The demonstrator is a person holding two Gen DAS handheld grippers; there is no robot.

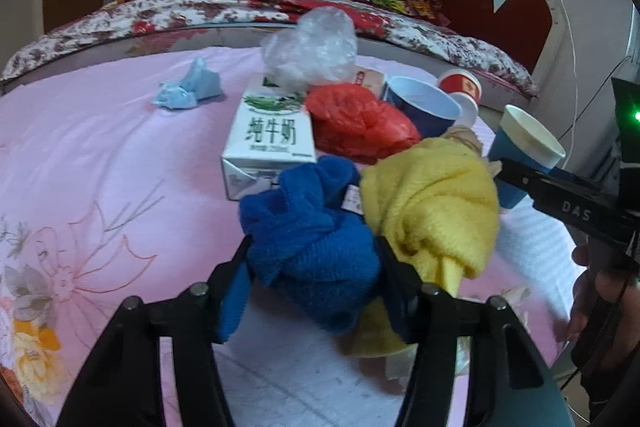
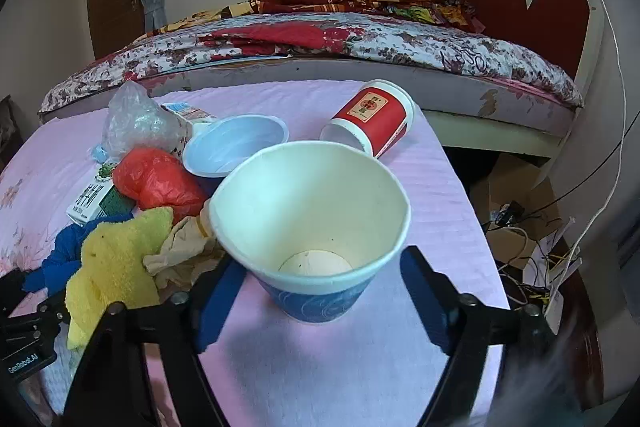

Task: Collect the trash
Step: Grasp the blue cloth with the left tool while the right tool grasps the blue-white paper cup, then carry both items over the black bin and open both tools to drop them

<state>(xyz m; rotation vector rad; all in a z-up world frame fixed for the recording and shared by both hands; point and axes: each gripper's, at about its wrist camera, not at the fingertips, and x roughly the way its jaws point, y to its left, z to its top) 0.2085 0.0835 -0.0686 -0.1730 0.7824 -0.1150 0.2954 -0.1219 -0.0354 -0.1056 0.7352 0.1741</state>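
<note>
**Both grippers loaded over the pink table**

Your left gripper had its jaws drawn in on the blue cloth, which bulged out between and above the two fingers. Just to the right of those jaws, touching the blue cloth, lay the yellow cloth. Straight ahead of the jaws sat the milk carton, with the red plastic bag to its right and the clear plastic bag piled behind. Far ahead and to the left, well apart from the heap, was the crumpled blue tissue.

Your right gripper held the blue paper cup between its fingers, mouth tilted toward the camera. The left finger pressed the cup's wall; whether the right one touched it could not be told, so the jaws stood fairly wide around it. Ahead of those jaws lay the red paper cup on its side, and ahead to the left a second blue cup. To the left of the jaws, a beige rag rested beside the yellow cloth, all on the pink tablecloth.
</note>
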